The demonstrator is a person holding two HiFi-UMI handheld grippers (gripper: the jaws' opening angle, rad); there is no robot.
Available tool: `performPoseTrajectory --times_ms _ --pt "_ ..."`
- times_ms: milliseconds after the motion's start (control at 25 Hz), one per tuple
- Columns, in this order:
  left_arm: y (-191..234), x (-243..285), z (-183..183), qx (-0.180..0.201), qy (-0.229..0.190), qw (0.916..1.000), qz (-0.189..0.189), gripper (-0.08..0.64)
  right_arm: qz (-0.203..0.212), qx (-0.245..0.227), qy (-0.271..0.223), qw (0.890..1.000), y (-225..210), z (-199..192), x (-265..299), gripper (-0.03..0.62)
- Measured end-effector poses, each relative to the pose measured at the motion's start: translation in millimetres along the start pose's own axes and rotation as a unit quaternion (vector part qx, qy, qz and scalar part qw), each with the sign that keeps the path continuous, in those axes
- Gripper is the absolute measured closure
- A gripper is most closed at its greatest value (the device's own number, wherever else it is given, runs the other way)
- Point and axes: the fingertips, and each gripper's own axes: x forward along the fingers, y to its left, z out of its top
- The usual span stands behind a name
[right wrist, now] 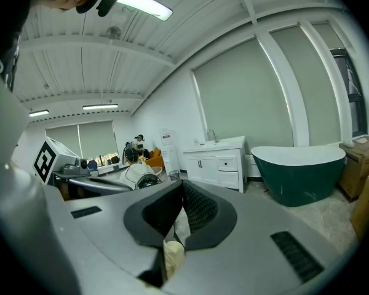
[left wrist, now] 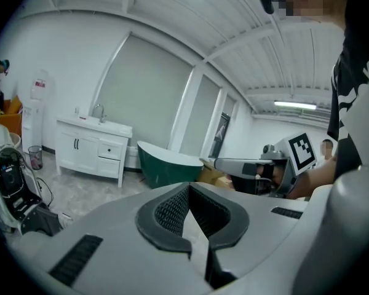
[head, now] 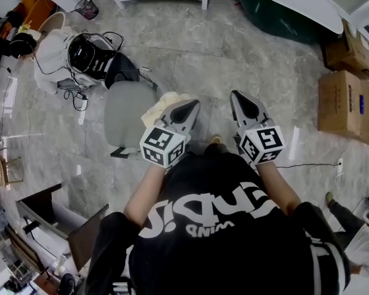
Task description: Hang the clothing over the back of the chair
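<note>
Clothing (head: pixel 162 103), a cream bundle, sat bunched at the near edge of the chair (head: pixel 124 117), whose grey seat lay just ahead of the person. The left gripper (head: pixel 189 107) was pressed together at that edge, apparently pinching a fold. The right gripper (head: pixel 244 101), just beside the chair, nipped a cream scrap too. To lift well, I'd raise both evenly, spread them to open the cloth, then clear the chair's back before draping

Green bathtub (left wrist: pixel 169 165), white cabinet (left wrist: pixel 92 145), cardboard boxes (head: pixel 350 106)
</note>
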Motion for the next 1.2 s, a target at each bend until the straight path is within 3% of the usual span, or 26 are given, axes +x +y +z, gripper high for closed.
performPoseTrajectory --times_ms 480,920,1200 --pt "19 -73 56 0.004 -0.094 0.9921 0.083 0.545 0.077 -0.019 -0.026 0.997 47 25 12 0.578" --pt "51 -143 45 -0.003 -0.137 0.9729 0.186 0.545 0.133 -0.031 -0.042 0.990 82 36 26 0.578" --pt "61 -151 45 -0.004 -0.145 0.9672 0.208 0.545 0.152 -0.039 -0.041 0.987 94 36 33 0.578"
